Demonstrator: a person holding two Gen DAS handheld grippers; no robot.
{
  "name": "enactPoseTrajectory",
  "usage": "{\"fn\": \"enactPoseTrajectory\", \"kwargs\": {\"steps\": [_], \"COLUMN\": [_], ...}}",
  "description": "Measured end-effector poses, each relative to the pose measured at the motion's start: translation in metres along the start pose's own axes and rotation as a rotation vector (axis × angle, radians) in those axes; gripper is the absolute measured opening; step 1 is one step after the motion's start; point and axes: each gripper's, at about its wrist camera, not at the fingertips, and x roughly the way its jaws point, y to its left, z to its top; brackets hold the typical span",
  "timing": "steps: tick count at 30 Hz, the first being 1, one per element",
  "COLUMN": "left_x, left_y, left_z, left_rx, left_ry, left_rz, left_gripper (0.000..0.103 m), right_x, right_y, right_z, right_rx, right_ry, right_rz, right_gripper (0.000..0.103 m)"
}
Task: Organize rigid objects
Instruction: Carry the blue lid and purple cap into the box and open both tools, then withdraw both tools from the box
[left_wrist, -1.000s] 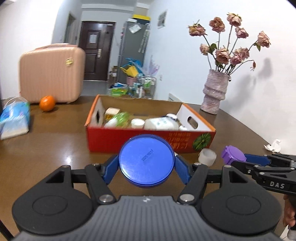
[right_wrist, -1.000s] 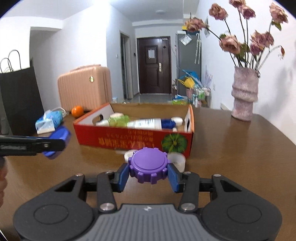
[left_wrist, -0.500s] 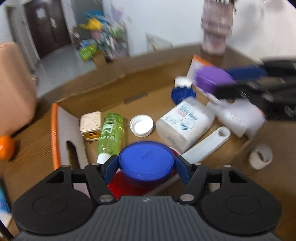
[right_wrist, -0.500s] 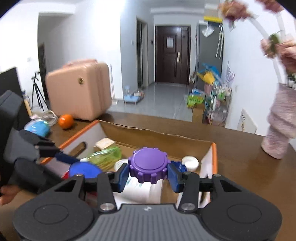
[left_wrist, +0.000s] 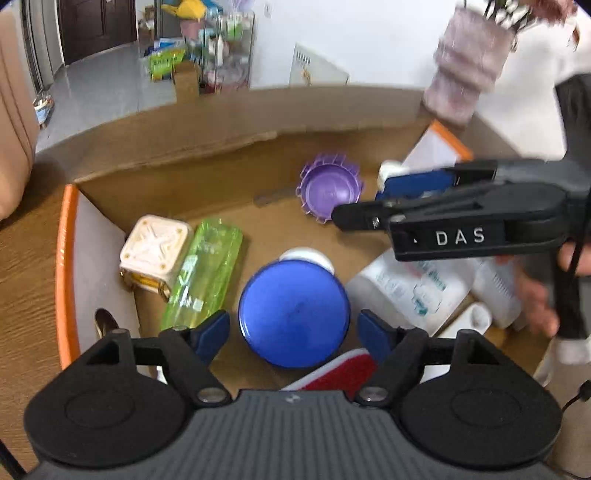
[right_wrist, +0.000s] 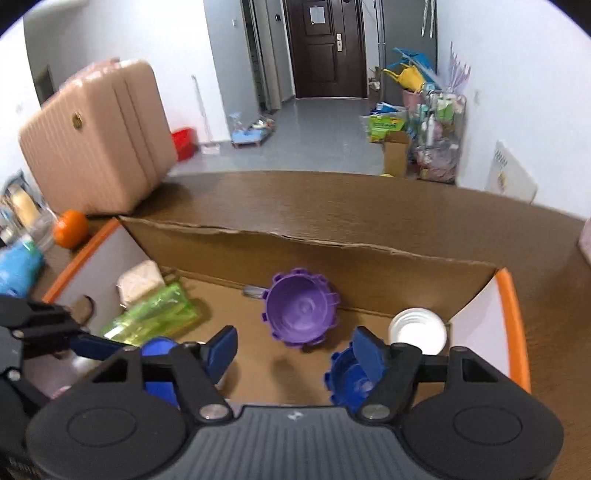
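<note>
The left tool (left_wrist: 293, 328) hangs over an open cardboard box (left_wrist: 177, 162), its blue fingers spread wide and released, with gaps on both sides of the round blue lid (left_wrist: 293, 314) lying between them on the box floor. A small white cap (left_wrist: 308, 254) peeks out just behind that lid. To the left lie a green transparent bottle (left_wrist: 203, 273) on its side and, touching it, a cream square container (left_wrist: 155, 251) near the box's left wall. A white labelled bottle (left_wrist: 406, 291) lies to the right. The right tool (right_wrist: 293, 349) is also over the box, fingers spread apart and gripping nothing. Ahead of it, the purple ridged lid (right_wrist: 301, 306) rests tilted, hollow side showing, against the box's far wall. A dark blue ridged cap (right_wrist: 347, 376) sits beside the right finger, partly hidden by it, and a white cap (right_wrist: 417, 330) lies in the box's far right corner. The box sits on a brown wooden surface (right_wrist: 369, 210), where a pink suitcase (right_wrist: 96, 144) and an orange (right_wrist: 70, 229) stand to the left. In the left wrist view a blurred pink vase (left_wrist: 469, 74) stands beyond the box on the right.
</note>
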Motion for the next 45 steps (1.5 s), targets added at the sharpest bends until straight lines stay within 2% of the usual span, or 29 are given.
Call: {"fn": "enactPoseTrajectory", "kwargs": {"steps": [3, 8, 13, 18, 19, 21, 22, 27, 29, 32, 34, 36, 39, 43, 45], "left_x": [-0.013, -0.048, -0.090, -0.158, -0.171, -0.196, -0.205, -0.242, -0.249, -0.255, -0.259, -0.254, -0.241, -0.229, -0.227], "left_y": [-0.002, -0.003, -0.012, -0.037, -0.044, -0.061, -0.068, -0.112, -0.132, -0.156, -0.170, -0.177, -0.177, -0.166, -0.165], "left_z": [-0.002, 0.001, 0.000, -0.024, -0.031, -0.050, -0.060, -0.119, -0.147, -0.187, -0.219, -0.247, -0.271, -0.281, -0.282], "left_rx": [-0.001, -0.027, -0.041, -0.044, -0.043, -0.041, -0.043, -0.041, -0.015, 0.027, 0.010, -0.043, -0.080, -0.111, -0.114], "left_ry": [-0.036, -0.101, -0.170, -0.314, -0.347, -0.433, -0.473, -0.580, -0.629, -0.689, -0.745, -0.752, -0.661, -0.562, -0.565], "left_rz": [0.029, 0.077, 0.141, 0.229, 0.247, 0.288, 0.309, 0.380, 0.392, 0.429, 0.450, 0.437, 0.390, 0.346, 0.361], "left_gripper": [0.080, 0.082, 0.084, 0.086, 0.087, 0.098, 0.101, 0.103, 0.103, 0.103, 0.103, 0.103, 0.103, 0.103, 0.103], "right_x": [-0.006, -0.028, -0.081, -0.147, -0.159, -0.187, -0.201, -0.263, -0.284, -0.309, -0.321, -0.327, -0.325, -0.319, -0.317], "right_y": [-0.006, -0.005, 0.005, 0.013, 0.014, 0.015, 0.016, 0.026, 0.037, 0.055, 0.064, 0.070, 0.077, 0.075, 0.074], "right_z": [-0.002, -0.003, -0.003, -0.019, -0.023, -0.036, -0.045, -0.104, -0.135, -0.180, -0.210, -0.237, -0.276, -0.303, -0.308], "right_rx": [0.039, 0.000, -0.058, -0.119, -0.127, -0.137, -0.139, -0.139, -0.169, -0.221, -0.224, -0.223, -0.221, -0.156, -0.140], "right_ry": [-0.034, -0.067, -0.109, -0.174, -0.185, -0.216, -0.233, -0.323, -0.366, -0.442, -0.483, -0.500, -0.460, -0.382, -0.367], "right_rz": [-0.011, -0.039, -0.064, -0.115, -0.124, -0.143, -0.146, -0.131, -0.142, -0.160, -0.158, -0.144, -0.168, -0.166, -0.170], "right_gripper": [0.068, 0.068, 0.070, 0.077, 0.078, 0.079, 0.081, 0.084, 0.085, 0.093, 0.094, 0.095, 0.095, 0.095, 0.095]}}
